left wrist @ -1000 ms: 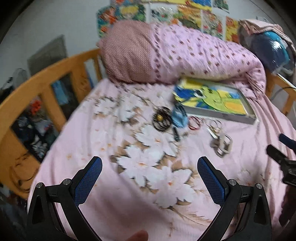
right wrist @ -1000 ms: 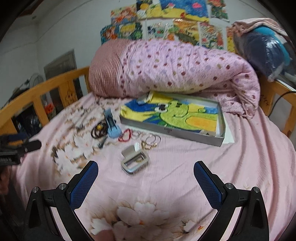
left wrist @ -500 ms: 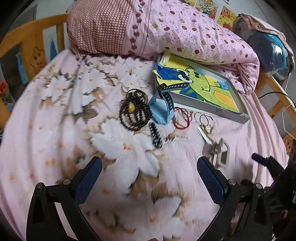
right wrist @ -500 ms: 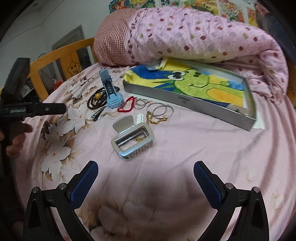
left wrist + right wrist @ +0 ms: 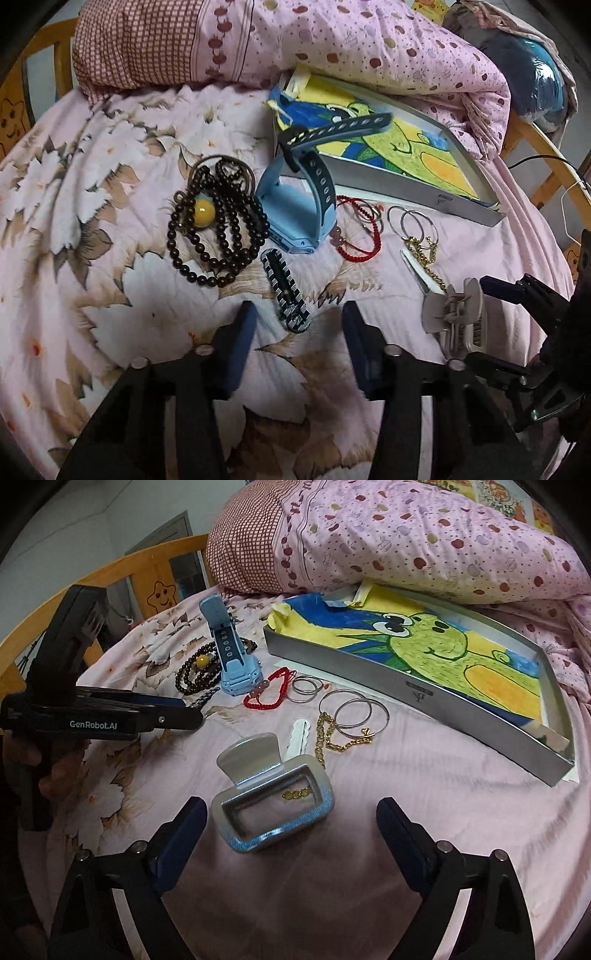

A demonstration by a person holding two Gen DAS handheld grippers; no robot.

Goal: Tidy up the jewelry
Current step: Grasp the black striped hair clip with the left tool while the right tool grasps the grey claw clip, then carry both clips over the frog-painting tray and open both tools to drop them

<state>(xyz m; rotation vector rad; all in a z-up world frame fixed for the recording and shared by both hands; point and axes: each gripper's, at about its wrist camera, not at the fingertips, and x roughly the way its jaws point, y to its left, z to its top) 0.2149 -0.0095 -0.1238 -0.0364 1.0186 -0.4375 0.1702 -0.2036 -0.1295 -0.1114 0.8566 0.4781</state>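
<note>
Your left gripper [image 5: 299,328] blurred at its fingertips, gold chain [image 5: 325,738] partly hidden under the hair claw [image 5: 273,812], tray [image 5: 436,709] far side tucked under the quilt [image 5: 424,535], your hand [image 5: 55,775] mostly dark.

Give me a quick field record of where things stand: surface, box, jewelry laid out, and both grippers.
surface: floral bedsheet
box: grey tray with a cartoon drawing inside, no jewelry seen in it
near left gripper: black patterned hair clip, open jaws either side
near right gripper: silver claw clip, jaws open, not touching
others: dark bead string, blue watch, red cord bracelet, hoops, gold chain
</note>
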